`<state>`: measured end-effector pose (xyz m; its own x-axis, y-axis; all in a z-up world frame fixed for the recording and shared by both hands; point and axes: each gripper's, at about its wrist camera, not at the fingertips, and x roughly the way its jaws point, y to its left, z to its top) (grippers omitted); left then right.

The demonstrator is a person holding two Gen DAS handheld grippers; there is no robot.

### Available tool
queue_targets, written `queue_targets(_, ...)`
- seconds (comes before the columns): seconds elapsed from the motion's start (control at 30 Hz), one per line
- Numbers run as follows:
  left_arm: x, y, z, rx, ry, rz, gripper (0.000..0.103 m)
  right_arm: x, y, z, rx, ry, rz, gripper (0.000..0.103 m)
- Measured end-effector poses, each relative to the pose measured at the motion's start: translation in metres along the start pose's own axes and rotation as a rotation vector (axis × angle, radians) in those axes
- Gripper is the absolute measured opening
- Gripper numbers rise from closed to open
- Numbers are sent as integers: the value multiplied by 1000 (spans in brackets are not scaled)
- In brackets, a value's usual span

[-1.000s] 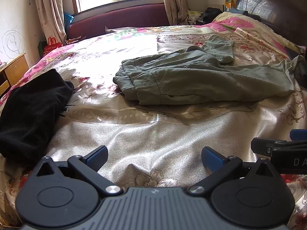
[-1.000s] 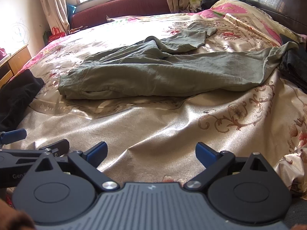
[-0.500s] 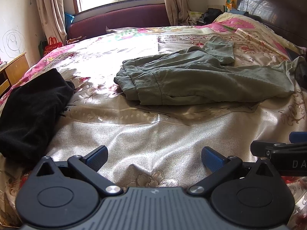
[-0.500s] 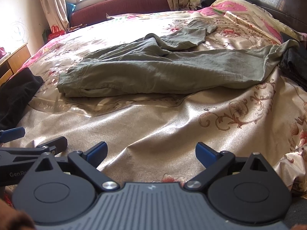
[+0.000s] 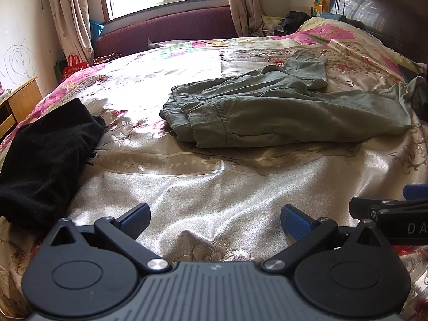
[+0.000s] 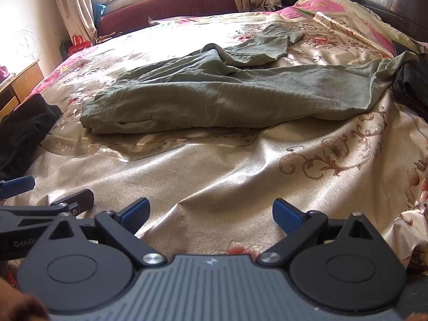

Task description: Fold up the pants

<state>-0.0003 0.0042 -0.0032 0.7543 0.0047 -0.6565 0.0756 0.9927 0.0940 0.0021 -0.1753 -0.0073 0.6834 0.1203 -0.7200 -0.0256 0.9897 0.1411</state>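
Pants (image 5: 281,112), olive green, lay spread across the middle of the bed (image 5: 214,187), waistband toward the left and legs running right. One leg stretched flat to the right edge, its cuff draped against a dark pile of clothes (image 6: 412,85); the other leg was bunched and kinked toward the headboard (image 5: 379,13). Folding appeared barely begun: the legs were not yet stacked on each other, and every crosswise fold looked left to do.

The left gripper (image 5: 215,220) and the right gripper (image 6: 210,214) hovered side by side near the foot of the bed, well apart from the pants, fingers spread wide and holding nothing.

A broad stretch of rumpled satin bedspread lay between the grippers and the pants. A black garment (image 5: 45,155) sat to the left, apart from the waistband. The bed's right edge dropped away close to the cuff.
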Motion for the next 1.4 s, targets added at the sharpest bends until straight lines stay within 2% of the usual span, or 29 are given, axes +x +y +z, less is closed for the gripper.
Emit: queue_targets(1.4,-1,-1,1,11,-3,6,103,3,0,0,3,16,6,98)
